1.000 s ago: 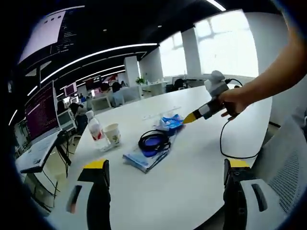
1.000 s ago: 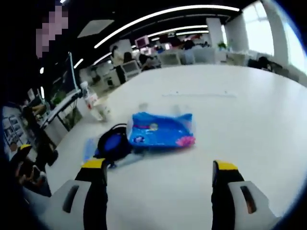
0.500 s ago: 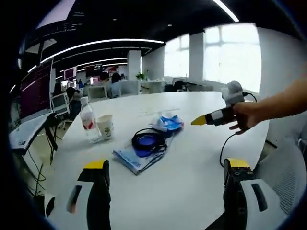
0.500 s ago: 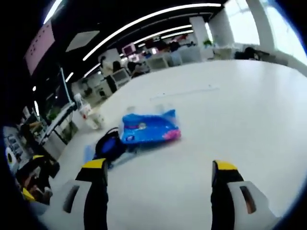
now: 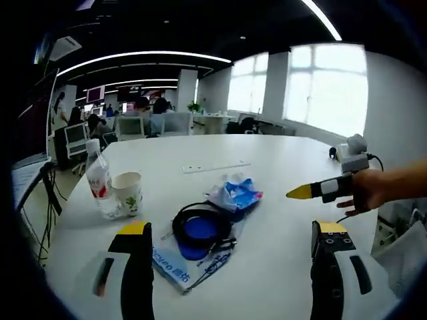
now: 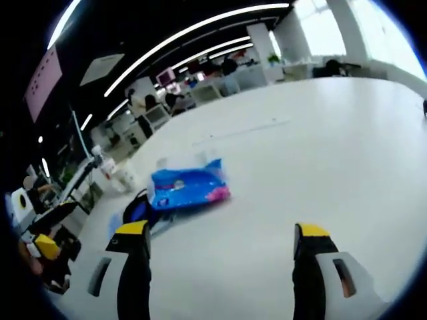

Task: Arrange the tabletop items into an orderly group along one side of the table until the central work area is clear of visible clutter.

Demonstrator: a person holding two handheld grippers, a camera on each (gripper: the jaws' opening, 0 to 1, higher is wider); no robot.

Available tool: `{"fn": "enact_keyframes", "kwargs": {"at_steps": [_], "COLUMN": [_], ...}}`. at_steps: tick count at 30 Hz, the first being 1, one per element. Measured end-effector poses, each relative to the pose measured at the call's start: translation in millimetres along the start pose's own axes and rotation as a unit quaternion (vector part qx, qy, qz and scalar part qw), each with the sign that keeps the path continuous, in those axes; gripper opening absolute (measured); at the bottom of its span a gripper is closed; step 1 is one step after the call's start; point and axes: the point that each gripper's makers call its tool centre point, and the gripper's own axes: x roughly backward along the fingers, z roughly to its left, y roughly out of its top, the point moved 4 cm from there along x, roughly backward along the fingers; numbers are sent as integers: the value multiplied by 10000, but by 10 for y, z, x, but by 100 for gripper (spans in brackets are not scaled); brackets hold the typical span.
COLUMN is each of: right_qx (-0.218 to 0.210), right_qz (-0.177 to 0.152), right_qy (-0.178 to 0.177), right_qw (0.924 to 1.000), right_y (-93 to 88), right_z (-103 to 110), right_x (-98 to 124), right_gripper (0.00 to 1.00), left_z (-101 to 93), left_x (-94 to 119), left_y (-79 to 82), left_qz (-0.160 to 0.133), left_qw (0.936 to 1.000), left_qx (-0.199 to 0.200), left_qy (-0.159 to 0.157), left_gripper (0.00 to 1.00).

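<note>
White desk (image 5: 280,267) holds bottle (image 5: 99,179), cup (image 5: 127,193), pouch (image 6: 187,187); both my tongs (image 5: 230,267) (image 6: 220,263) gape wide, empty.

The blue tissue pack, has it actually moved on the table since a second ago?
No. The blue tissue pack still lies beside the black cable coil, same side, same gap; only the camera shifted.

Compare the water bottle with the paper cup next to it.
The water bottle is clear plastic with a red label; the paper cup is white with a small printed design. The bottle is taller and capped; the cup is shorter and open-topped. Both stand upright, side by side, on the white table.
</note>
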Motion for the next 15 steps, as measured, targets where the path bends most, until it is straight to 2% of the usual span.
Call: {"fn": "enact_keyframes", "kwargs": {"at_steps": [7,15], "right_qx": [-162,-258], "right_qz": [-32,-48], "right_qy": [3,-60], "right_qw": [9999,9996], "right_y": [19,22], "right_z": [-47,-135], "right_x": [-60,-98], "right_gripper": [85,84], "left_z": [-34,-4], "left_x": [-307,-545], "left_y": [90,153], "left_qz": [69,65], "left_qw": [9998,9998], "left_qx": [-36,-100], "left_qy": [-156,-169], "left_gripper": [100,100]}}
